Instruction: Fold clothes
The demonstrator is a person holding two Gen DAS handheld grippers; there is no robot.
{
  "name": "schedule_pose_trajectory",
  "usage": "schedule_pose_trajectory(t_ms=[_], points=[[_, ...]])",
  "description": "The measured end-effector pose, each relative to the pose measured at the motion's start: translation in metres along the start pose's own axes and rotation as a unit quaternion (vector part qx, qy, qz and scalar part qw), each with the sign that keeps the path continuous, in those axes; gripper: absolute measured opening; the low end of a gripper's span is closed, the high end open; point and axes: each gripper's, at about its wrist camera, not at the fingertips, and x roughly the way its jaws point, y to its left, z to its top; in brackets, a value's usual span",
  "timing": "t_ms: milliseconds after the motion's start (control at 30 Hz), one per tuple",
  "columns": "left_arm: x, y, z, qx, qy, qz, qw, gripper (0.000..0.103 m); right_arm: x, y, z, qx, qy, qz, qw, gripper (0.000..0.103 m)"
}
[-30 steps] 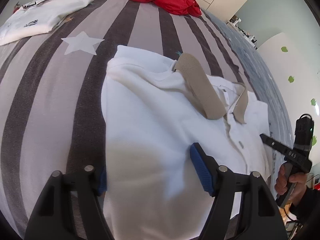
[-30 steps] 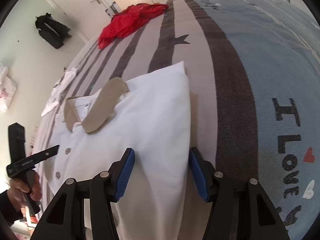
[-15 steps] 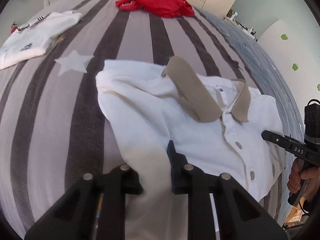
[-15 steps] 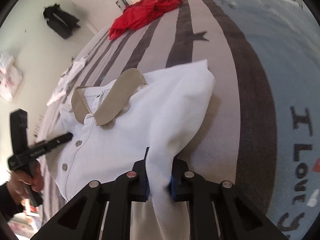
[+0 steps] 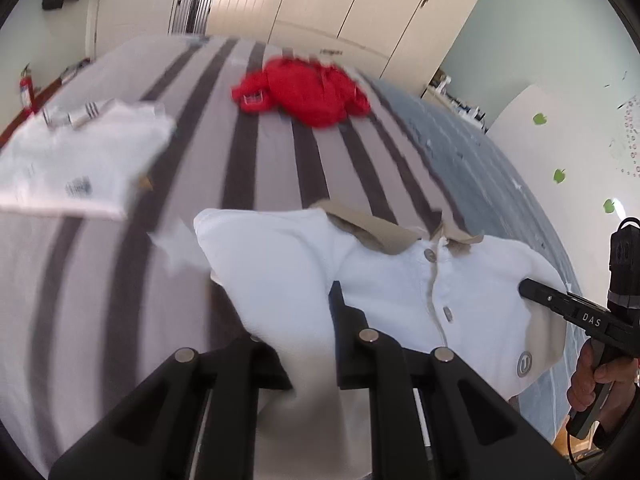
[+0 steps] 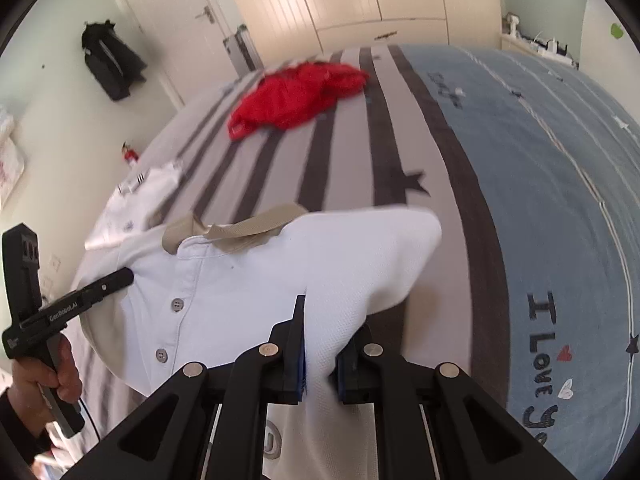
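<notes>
3 garments on the bed (image 5: 256, 184): 1 white polo shirt (image 5: 384, 280) near edge, 1 crumpled red garment (image 5: 304, 94) at the far end, 1 white T-shirt (image 5: 76, 160) lying flat off to the left side, with small dark print and striped trim. 2 grippers, 1 per hand.

Polo: collar end points away toward the red garment and the wardrobe doors (image 5: 320, 0); hem end toward the cameras. Long axis runs roughly along the bedspread stripes, collar to hem. Front side up. Both lower sides are lifted off the bed, so the body sags between the two grips; collar end looks to be on the bedspread, contact not clear.

Look: white pique knit, beige collar (image 6: 240, 228) and beige placket edge, three grey buttons visible in the left wrist view, round grey logo badge (image 5: 524, 364) low on the front. Left wrist view is motion-blurred.

Left gripper (image 5: 310, 344): fingers nearly closed, pinching a fold of the polo's left side. Right gripper (image 6: 320, 360): fingers nearly closed, blue pads clamped on a fold of the polo's right side. Each gripper also shows in the other's view, held by a hand at the frame edge.
</notes>
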Motion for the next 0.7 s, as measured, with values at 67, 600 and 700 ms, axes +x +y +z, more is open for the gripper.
schedule_pose_trajectory(t_ms=[67, 600, 700], points=[[-0.016, 0.022, 0.026, 0.004, -0.008, -0.002, 1.0000, 0.010, -0.004, 0.024, 0.017, -0.003, -0.011, 0.000, 1.000, 0.009], [-0.078, 0.294, 0.257, 0.037, -0.048, 0.072, 0.9956, 0.010, 0.131, 0.283, 0.198, -0.006, -0.051, 0.095, 0.994, 0.009], [-0.074, 0.340, 0.274, 0.029, -0.042, 0.084, 0.9952, 0.010, 0.164, 0.315, 0.221, 0.006, -0.039, 0.119, 0.992, 0.009]])
